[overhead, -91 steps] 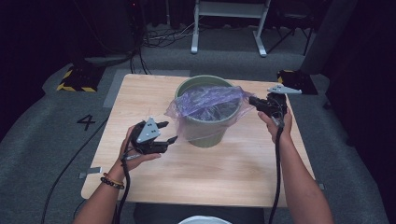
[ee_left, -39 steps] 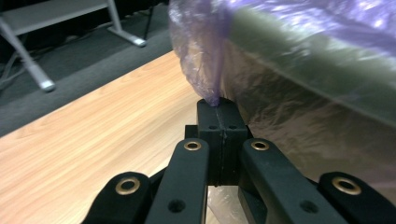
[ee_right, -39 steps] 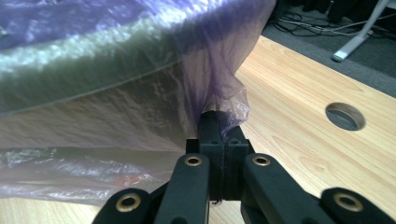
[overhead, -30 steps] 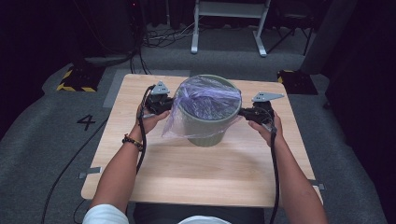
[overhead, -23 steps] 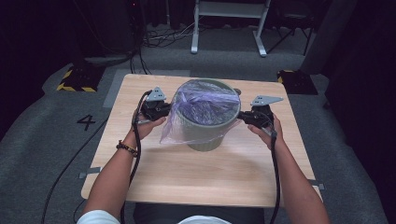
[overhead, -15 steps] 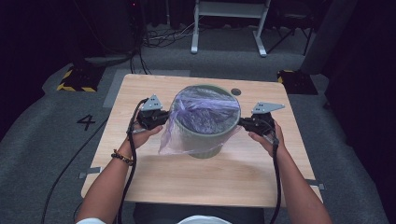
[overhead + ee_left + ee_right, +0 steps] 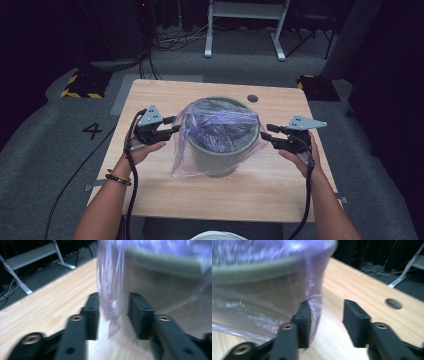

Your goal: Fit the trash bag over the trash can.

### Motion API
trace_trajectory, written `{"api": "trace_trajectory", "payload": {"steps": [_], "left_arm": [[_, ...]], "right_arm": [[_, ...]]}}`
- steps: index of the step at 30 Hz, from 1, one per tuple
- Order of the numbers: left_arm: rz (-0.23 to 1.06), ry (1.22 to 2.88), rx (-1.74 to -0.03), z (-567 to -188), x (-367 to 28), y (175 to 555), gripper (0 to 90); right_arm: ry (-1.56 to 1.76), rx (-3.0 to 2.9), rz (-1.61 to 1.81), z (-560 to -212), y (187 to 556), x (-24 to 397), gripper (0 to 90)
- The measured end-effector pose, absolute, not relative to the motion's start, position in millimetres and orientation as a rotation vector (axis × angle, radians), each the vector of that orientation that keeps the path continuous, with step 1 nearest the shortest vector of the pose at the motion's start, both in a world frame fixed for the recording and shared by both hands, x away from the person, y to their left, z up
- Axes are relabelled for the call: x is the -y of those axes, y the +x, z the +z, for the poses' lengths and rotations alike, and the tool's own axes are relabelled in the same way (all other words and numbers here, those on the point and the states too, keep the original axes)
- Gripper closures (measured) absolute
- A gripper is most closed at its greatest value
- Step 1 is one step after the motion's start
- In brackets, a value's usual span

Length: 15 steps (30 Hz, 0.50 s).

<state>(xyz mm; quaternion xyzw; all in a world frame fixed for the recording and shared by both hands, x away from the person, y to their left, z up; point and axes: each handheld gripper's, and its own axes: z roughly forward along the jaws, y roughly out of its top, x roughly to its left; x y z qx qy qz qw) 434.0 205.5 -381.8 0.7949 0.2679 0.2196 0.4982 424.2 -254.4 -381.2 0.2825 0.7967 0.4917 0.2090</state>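
now the bin (image 7: 220, 150) stands at the centre of the high view on the table (image 7: 165, 95), with the purple bag (image 7: 215, 125) draped over its rim and hanging down its front left side. left gripper (image 7: 172, 126) sits just left of the bin; its jaws have just been opening, and in the left gripper view a fold of bag (image 7: 111, 297) hangs loose between the parted pads. right gripper (image 7: 265, 137) sits just right of the bin, jaws likewise just opened; bag film (image 7: 312, 305) brushes its left pad only, not pinched.
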Motion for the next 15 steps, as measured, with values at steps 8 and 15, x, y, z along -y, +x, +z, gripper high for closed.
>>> {"api": "trace_trajectory", "payload": {"steps": [8,15], "left_arm": [[0.541,1.891,-0.612,-365,-208,443,36.5],[0.548,1.958,-0.545,-357,-197,458,50.3]], "right_arm": [[0.721,-2.153,1.339,-364,428,252,47.3],[0.667,-2.167,1.327,-352,438,242,56.0]]}}
